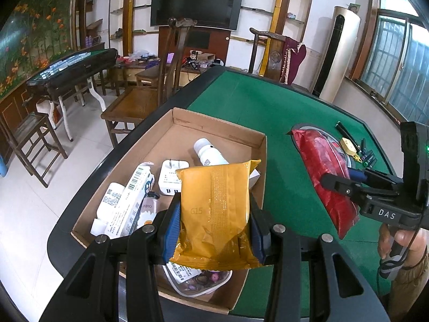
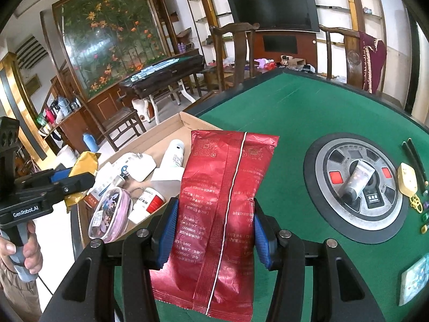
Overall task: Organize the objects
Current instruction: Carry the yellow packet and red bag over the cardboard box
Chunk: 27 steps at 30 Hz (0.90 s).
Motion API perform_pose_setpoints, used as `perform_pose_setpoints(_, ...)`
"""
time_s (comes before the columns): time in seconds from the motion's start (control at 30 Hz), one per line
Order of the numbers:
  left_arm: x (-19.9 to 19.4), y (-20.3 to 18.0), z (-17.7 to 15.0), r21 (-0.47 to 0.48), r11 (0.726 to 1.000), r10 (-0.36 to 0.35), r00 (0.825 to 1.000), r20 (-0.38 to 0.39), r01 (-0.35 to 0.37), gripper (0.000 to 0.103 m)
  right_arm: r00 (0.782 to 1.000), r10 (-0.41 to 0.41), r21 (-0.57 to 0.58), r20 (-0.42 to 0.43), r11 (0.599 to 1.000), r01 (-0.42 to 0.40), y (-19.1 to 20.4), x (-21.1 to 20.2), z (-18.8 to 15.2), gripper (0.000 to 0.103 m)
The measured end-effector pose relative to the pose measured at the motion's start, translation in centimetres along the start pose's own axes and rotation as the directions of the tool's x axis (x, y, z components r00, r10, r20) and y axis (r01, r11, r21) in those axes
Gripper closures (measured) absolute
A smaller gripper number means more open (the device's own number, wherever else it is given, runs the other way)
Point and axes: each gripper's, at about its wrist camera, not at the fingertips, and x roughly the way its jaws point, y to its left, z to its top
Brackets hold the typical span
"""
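My left gripper [image 1: 214,230] is shut on a gold foil packet [image 1: 214,214], held above the near part of a cardboard box [image 1: 214,126] at the left edge of the green table. My right gripper [image 2: 214,228] is shut on a red foil packet [image 2: 222,214], raised over the green felt just right of the box [image 2: 171,128]. In the left wrist view the right gripper [image 1: 346,182] and the red packet [image 1: 321,166] show at the right. The box holds a white bottle [image 1: 209,153], a white plug adapter [image 1: 171,177], tubes and a clear pouch [image 2: 110,214].
The green felt table [image 2: 308,102] has a round metal centre panel [image 2: 356,185] with a small tube lying on it. A yellow keyring, black sticks and small coloured bits lie at the right [image 2: 407,179]. Wooden chairs [image 1: 150,99] stand beyond the table's left edge.
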Motion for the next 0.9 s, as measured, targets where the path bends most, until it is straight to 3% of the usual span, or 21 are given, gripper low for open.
perform_pose_setpoints(0.63,-1.2,-0.3,-0.1,0.013,1.000,0.006,1.000,0.012,-0.006,0.060,1.000,0.006,-0.001,0.016,1.000,-0.006,0.1,-0.4,0.2,0.048)
perform_pose_setpoints(0.9,0.4,0.5,-0.6,0.034,0.999,-0.016,0.999,-0.039,0.017,0.060,0.998,-0.017,0.022,0.063,1.000,0.016,0.7,-1.5,0.1,0.048)
